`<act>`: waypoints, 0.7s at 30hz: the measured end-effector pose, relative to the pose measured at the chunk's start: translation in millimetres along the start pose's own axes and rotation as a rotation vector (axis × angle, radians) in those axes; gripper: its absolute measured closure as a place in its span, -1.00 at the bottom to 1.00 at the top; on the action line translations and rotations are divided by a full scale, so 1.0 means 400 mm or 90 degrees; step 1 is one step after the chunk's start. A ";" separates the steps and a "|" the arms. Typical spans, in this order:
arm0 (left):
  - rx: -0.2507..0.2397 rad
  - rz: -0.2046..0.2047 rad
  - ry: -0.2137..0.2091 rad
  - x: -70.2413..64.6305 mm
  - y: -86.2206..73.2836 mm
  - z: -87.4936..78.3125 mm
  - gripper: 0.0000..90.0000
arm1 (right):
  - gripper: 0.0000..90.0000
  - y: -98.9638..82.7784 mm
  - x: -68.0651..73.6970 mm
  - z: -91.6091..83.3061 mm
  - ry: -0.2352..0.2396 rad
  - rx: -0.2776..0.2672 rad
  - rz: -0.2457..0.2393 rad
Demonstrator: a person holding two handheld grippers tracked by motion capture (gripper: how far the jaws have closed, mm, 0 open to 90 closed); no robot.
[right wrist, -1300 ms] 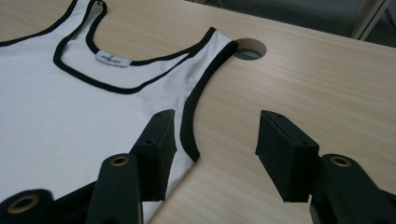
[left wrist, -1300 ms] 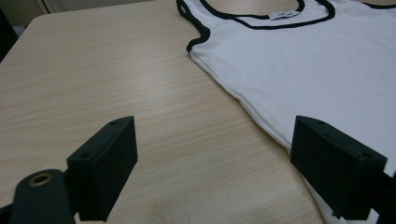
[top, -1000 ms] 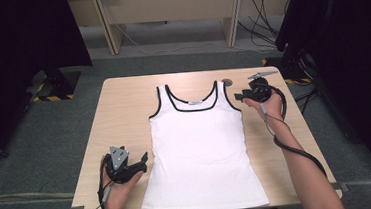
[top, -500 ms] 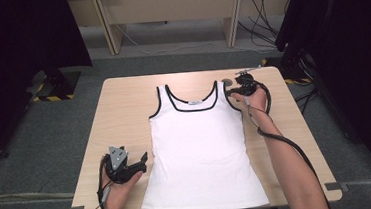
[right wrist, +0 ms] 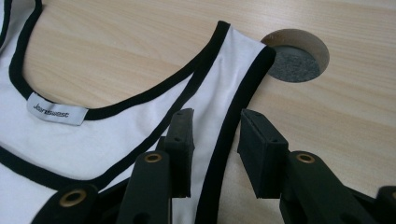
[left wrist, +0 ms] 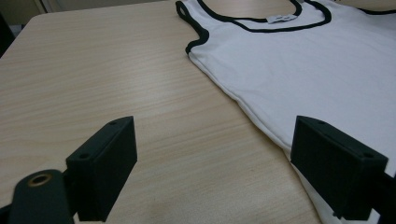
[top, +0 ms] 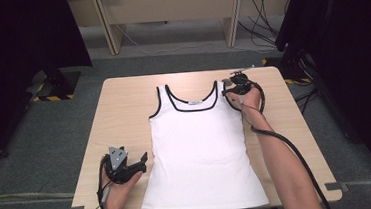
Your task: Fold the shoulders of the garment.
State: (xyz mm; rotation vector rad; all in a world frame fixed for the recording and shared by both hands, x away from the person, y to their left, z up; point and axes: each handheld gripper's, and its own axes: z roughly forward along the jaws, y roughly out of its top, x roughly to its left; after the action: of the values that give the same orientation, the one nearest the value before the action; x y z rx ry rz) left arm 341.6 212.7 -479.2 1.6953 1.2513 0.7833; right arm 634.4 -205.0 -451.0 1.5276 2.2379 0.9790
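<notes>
Now at the shoulder strap

My right gripper (right wrist: 212, 154) has just been closing; its jaws straddle the white tank top's (top: 200, 153) right strap (right wrist: 229, 88), pads not yet pressing. My left gripper (left wrist: 215, 168), spread wide, rests beside the hem on the wooden table (top: 123, 109).

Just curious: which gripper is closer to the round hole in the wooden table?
Right. The right gripper straddles the white black-trimmed tank top's shoulder strap beside the round hole; the left gripper waits near the hem.
</notes>
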 end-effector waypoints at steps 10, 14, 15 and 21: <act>0.003 0.000 0.001 0.000 0.000 0.000 -0.69 | 0.46 -0.005 -0.006 0.022 -0.011 0.003 0.007; 0.003 0.001 -0.001 0.000 0.000 0.000 -0.69 | 0.48 -0.005 -0.004 0.027 -0.020 0.003 0.006; 0.003 0.002 -0.001 0.000 0.000 0.000 -0.69 | 0.49 -0.005 -0.004 0.028 -0.023 0.002 0.003; 0.004 0.001 0.000 -0.001 0.000 0.001 -0.69 | 0.60 -0.008 0.005 0.036 -0.041 0.005 -0.023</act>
State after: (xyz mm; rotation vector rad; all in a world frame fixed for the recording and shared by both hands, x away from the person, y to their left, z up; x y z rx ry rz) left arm 341.7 212.3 -479.1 1.7016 1.2534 0.7819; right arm 639.1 -198.3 -463.1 1.4959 2.2199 0.8989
